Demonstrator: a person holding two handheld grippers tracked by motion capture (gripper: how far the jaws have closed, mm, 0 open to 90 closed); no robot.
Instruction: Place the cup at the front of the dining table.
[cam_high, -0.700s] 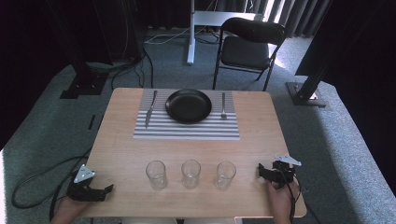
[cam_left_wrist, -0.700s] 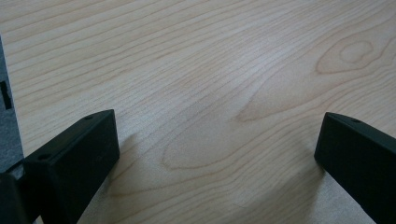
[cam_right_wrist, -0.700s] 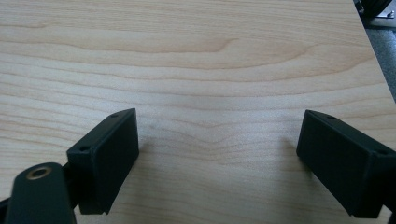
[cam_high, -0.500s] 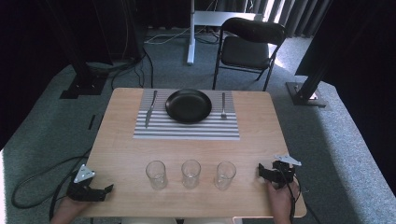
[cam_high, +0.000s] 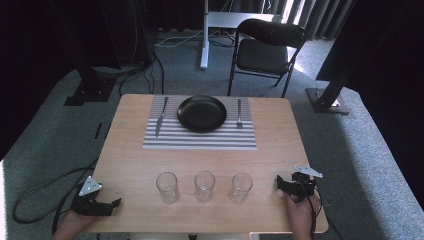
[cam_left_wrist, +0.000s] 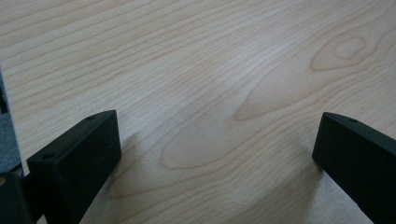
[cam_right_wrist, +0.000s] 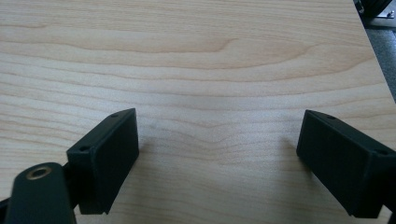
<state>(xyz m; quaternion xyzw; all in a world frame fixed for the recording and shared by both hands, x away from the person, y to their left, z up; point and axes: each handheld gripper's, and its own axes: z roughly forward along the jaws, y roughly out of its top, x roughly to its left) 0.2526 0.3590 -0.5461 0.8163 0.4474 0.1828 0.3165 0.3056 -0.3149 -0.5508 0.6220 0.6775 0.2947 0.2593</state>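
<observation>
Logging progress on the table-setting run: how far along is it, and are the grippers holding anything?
Looks done: plate on the striped placemat, knife left of it, fork right. In hand: nothing; left gripper and right gripper rest open on the table. Possibly left: the three empty glasses stand in a row at the near edge.

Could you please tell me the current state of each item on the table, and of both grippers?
Left hand-held gripper: open, empty, on the table.
Right hand-held gripper: open, empty, on the table.
Three glasses: upright, apparently empty, in a row.
Black plate: empty, on the striped placemat.
Knife: lying left of the plate.
Fork: lying right of it.
</observation>
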